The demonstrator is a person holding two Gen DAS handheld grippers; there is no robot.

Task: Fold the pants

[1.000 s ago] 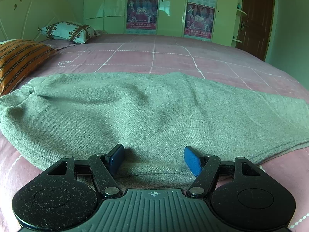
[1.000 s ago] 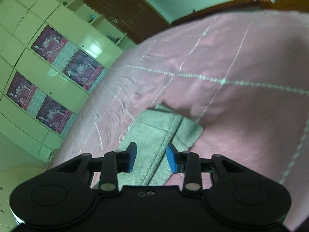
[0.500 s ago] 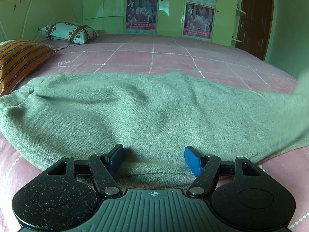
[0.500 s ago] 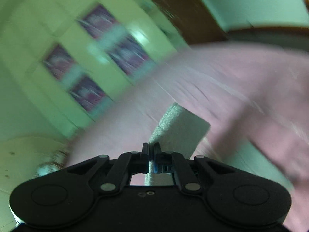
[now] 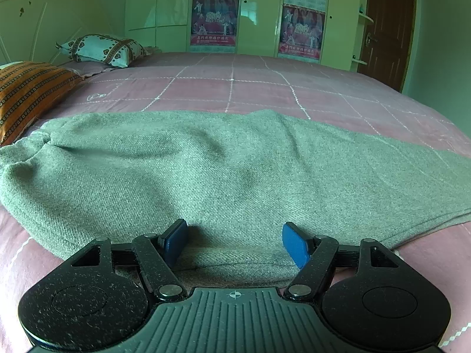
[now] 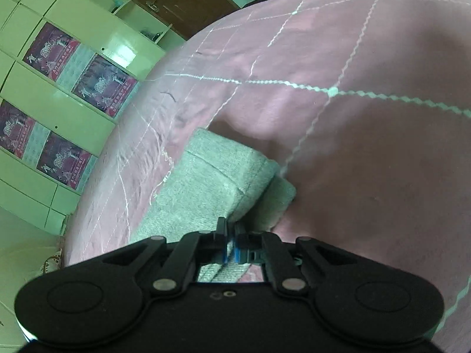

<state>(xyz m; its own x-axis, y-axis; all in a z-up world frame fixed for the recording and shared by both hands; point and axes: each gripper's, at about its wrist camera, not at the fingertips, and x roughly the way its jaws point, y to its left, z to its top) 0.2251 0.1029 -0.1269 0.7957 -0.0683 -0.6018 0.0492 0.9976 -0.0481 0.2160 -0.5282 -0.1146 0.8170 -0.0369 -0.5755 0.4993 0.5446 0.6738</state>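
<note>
Pink quilted bedspread is filling both views, with two pillows lying at upper left and one pair of grey pants sprawling across mid-frame, seemingly still unfolded. Left gripper is hovering half-open over the near edge, gripping nothing. Right gripper is pinching the leg hem tight at lower centre, so folding is barely starting.

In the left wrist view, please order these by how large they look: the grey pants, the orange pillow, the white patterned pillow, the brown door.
1. Pants, by far the largest.
2. Orange pillow.
3. Door and white pillow look similar; the door is farther away, so I cannot rank them.
</note>
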